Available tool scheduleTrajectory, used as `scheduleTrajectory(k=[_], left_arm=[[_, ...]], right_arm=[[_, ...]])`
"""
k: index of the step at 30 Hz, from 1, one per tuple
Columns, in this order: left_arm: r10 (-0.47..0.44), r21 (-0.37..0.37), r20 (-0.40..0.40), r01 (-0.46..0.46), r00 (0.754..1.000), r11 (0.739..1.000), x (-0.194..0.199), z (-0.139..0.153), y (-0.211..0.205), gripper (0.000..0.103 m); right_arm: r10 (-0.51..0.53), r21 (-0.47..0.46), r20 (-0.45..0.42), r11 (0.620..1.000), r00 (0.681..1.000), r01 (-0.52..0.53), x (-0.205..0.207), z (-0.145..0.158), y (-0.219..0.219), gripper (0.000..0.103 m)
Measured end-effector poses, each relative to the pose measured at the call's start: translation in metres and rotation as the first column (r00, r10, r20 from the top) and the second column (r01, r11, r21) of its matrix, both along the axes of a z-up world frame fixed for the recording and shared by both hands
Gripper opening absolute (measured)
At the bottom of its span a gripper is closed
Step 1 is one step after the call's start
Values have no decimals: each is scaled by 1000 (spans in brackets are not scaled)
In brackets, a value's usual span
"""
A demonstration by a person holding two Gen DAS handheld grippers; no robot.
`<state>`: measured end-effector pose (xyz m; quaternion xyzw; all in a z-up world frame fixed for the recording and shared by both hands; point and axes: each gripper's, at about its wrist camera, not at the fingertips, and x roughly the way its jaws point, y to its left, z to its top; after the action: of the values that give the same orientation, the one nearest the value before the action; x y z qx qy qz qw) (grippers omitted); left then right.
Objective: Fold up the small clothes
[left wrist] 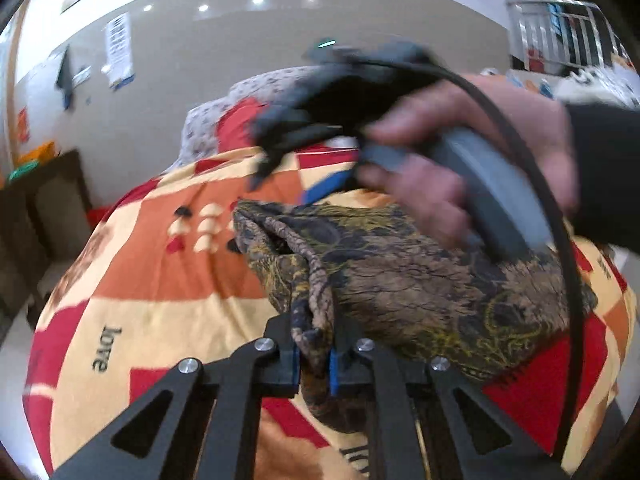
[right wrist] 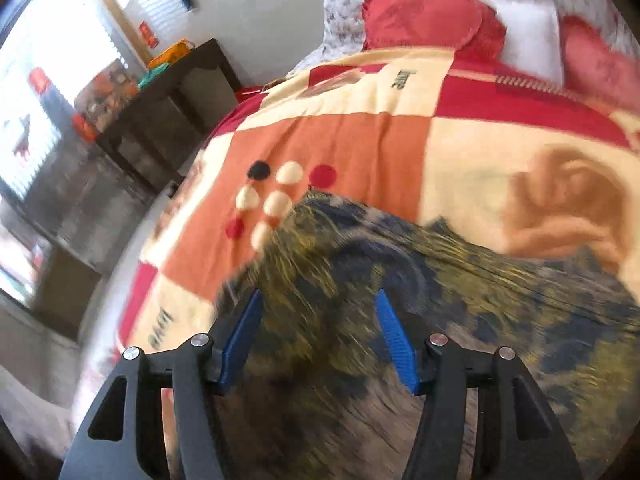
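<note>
Left wrist: garment (left wrist: 420, 280) hem pinched.

A bed (right wrist: 460, 92) is wearing a red, orange and cream blanket (left wrist: 160, 288). A dark, gold-patterned cloth (left wrist: 420, 280) is lying on it, with red pillows (right wrist: 420, 12) sitting at its far end.

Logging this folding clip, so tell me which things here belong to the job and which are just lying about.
In the job: patterned garment; left tongs shut on it; right tongs open above it.

Lying about: patchwork blanket; red cushion; dark shelf unit.
</note>
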<state>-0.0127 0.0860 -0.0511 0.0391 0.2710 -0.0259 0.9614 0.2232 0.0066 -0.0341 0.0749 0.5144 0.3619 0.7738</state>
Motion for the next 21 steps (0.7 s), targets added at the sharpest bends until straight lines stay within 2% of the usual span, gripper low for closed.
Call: scheduleTrajectory(k=[2, 4, 6, 9, 12, 13, 14, 16, 17, 21], left_arm=[[-20, 9, -2, 20, 1000, 1000, 3, 1, -5, 9], [-31, 3, -1, 31, 1000, 1000, 5, 2, -8, 9], [-40, 1, -3, 40, 999, 999, 7, 3, -11, 9], [-53, -2, -6, 53, 999, 999, 8, 2, -13, 9], [-57, -1, -9, 57, 998, 998, 8, 2, -13, 9], [-58, -2, -9, 58, 998, 998, 7, 3, -14, 9], [-58, -5, -10, 58, 998, 998, 7, 4, -14, 9], [-56, -11, -12, 56, 998, 998, 8, 5, -13, 8], [-56, -13, -8, 56, 998, 998, 8, 6, -12, 8], [-75, -23, -6, 75, 997, 997, 8, 13, -19, 8]], right_arm=[[26, 51, -92, 998, 995, -21, 11, -7, 12, 73], [67, 49, -117, 997, 991, -62, 20, -7, 27, 73], [109, 8, -122, 994, 987, -109, 23, -8, 43, 73], [164, -141, -97, 974, 982, -177, 23, -10, 69, 73], [198, -302, -50, 931, 979, -204, 20, -16, 88, 73], [203, -342, -36, 917, 978, -203, 20, -18, 91, 63], [209, -361, -36, 909, 977, -208, 21, -21, 91, 46], [212, -367, -46, 905, 976, -214, 23, -24, 88, 29], [209, -357, -44, 910, 977, -211, 24, -24, 85, 24], [174, -291, -33, 940, 984, -176, 28, -15, 55, 22]])
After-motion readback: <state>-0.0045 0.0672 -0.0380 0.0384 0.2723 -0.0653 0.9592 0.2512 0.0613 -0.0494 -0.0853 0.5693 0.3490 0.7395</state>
